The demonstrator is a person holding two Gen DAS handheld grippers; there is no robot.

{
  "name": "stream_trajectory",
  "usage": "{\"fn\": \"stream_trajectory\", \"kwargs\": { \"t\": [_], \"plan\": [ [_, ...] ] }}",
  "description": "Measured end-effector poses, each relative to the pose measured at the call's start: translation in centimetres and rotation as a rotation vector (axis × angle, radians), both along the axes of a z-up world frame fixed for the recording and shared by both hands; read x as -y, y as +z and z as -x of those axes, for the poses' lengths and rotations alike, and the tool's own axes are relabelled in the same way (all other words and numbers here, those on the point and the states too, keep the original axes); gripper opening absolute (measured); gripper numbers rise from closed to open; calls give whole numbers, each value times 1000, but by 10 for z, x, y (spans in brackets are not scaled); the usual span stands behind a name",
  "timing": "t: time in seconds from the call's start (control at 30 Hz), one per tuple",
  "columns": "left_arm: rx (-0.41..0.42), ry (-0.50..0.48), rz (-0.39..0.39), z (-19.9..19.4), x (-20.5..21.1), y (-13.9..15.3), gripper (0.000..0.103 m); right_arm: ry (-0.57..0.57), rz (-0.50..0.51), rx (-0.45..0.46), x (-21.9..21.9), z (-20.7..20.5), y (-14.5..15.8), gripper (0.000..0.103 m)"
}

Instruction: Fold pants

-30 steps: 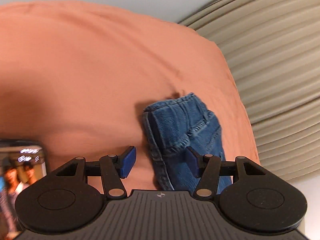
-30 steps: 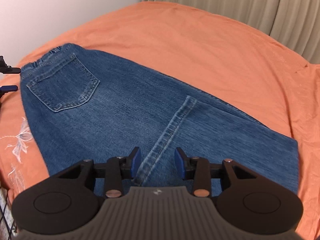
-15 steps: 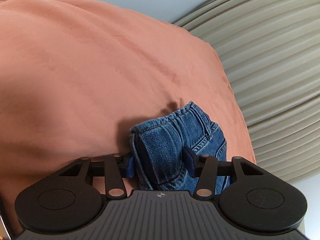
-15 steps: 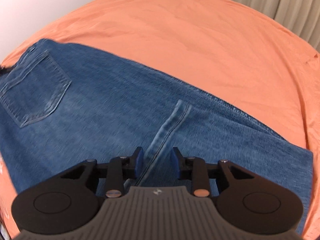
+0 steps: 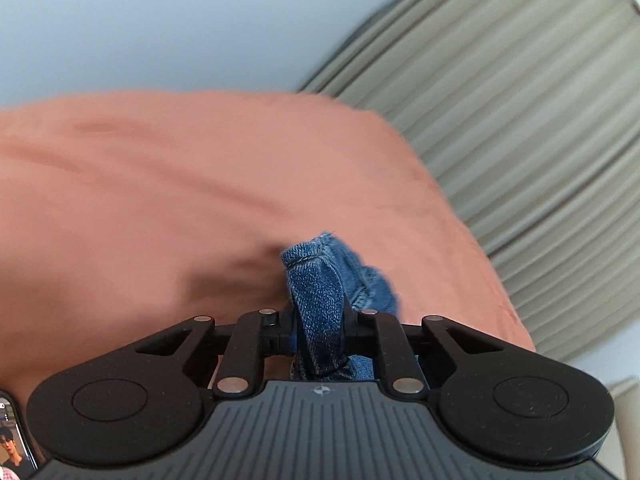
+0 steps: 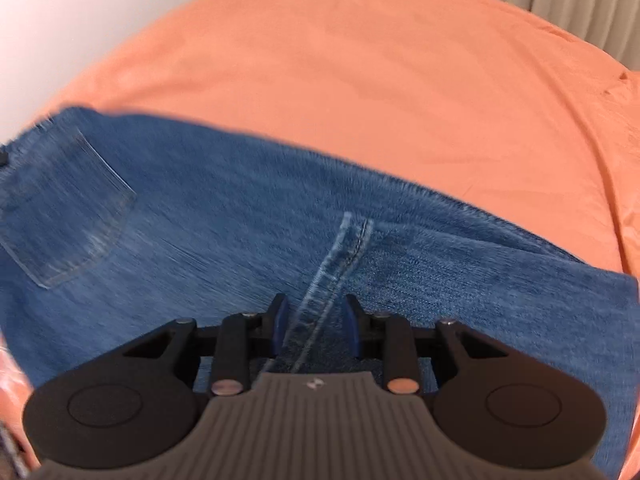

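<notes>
The blue jeans [image 6: 200, 216] lie across the orange bed sheet [image 6: 360, 80], back pocket [image 6: 68, 216] at the left and blurred. My right gripper [image 6: 316, 320] points down at them. Its jaws are narrowed on the thick leg seam [image 6: 344, 256], and denim fills the gap between the pads. In the left wrist view a bunched end of the jeans [image 5: 320, 280] stands up off the sheet [image 5: 160, 184]. My left gripper [image 5: 318, 320] is closing, with that denim squeezed tight between its pads.
Beige pleated curtains [image 5: 520, 120] hang past the far side of the bed, also in the right wrist view as curtains [image 6: 580, 0]. A pale wall [image 5: 160, 20] stands behind. A phone screen [image 5: 12, 440] shows at the bottom left corner.
My left gripper closed from wide open onto the bunched denim and rose, tipping its view up toward the wall. My right gripper narrowed a little over the seam and shifted along the jeans.
</notes>
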State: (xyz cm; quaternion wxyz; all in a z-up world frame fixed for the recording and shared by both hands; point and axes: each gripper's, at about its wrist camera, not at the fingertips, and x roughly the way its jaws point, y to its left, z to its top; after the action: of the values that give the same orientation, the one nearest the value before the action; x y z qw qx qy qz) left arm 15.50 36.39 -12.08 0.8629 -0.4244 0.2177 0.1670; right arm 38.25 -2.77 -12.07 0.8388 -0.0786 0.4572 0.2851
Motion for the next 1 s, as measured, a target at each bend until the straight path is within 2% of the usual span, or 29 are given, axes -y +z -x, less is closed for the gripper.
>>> {"fn": "stream_trajectory", "kwargs": {
  "t": [0.17, 0.33, 0.5, 0.6, 0.73, 0.87, 1.0],
  "plan": [
    [74, -81, -183, -7, 54, 73, 17, -2, -44, 48, 39, 32, 28, 26],
    [120, -195, -416, -19, 143, 137, 18, -62, -132, 62, 92, 59, 45, 26],
    [129, -316, -632, -30, 243, 167, 18, -129, -181, 71, 148, 84, 53, 27],
    [105, -410, -706, -43, 301, 160, 18, -177, -209, 55, 177, 91, 48, 27],
    [62, -541, -786, -57, 373, 130, 18, -237, -253, 34, 211, 101, 36, 27],
    [-29, -677, -801, -72, 431, 84, 18, -272, -295, 7, 238, 110, 25, 27],
    [-134, -787, -802, -70, 464, 33, 18, -302, -328, -35, 256, 115, 15, 27]
  ]
}}
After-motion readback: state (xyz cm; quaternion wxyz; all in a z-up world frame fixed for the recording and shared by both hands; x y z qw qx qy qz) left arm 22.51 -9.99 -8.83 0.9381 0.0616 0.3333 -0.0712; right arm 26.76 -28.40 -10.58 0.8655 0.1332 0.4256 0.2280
